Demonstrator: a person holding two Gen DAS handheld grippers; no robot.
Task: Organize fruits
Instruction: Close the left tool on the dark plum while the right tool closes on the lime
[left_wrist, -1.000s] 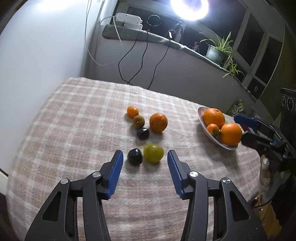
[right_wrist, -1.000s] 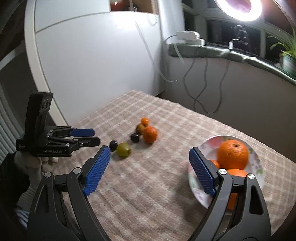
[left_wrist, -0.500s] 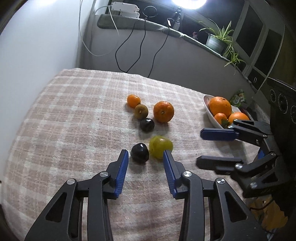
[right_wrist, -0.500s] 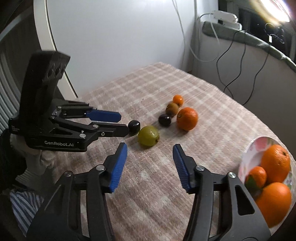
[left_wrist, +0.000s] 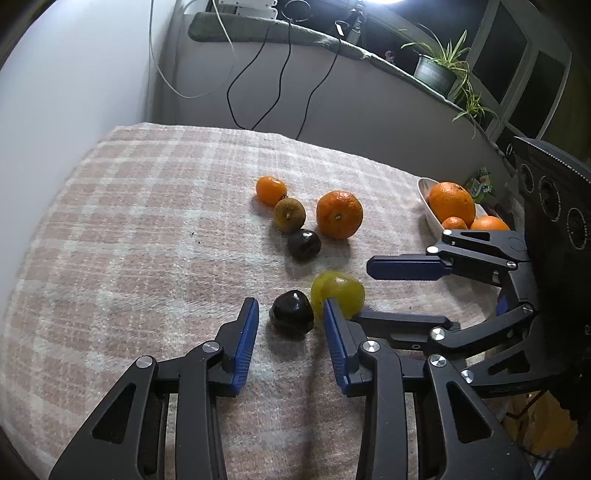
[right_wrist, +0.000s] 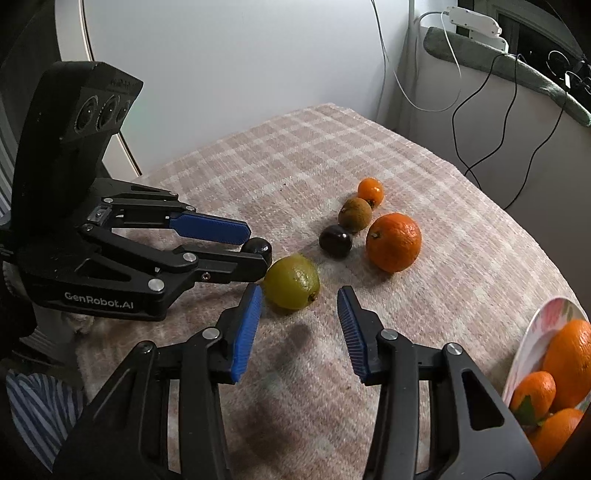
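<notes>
On a table (left_wrist: 110, 229) under a pink checked cloth, the left gripper (left_wrist: 291, 325) sits open with a dark plum (left_wrist: 291, 313) between its blue fingertips, untouched on either side. The right gripper (right_wrist: 299, 314) is also open, low just short of a yellow-green lime (right_wrist: 292, 281) lying beside that plum. Behind them 4 more fruits cluster mid-table, with bare cloth running to the far edge, while a plate (right_wrist: 543, 325) of 3 oranges sits at the table's right edge.
</notes>
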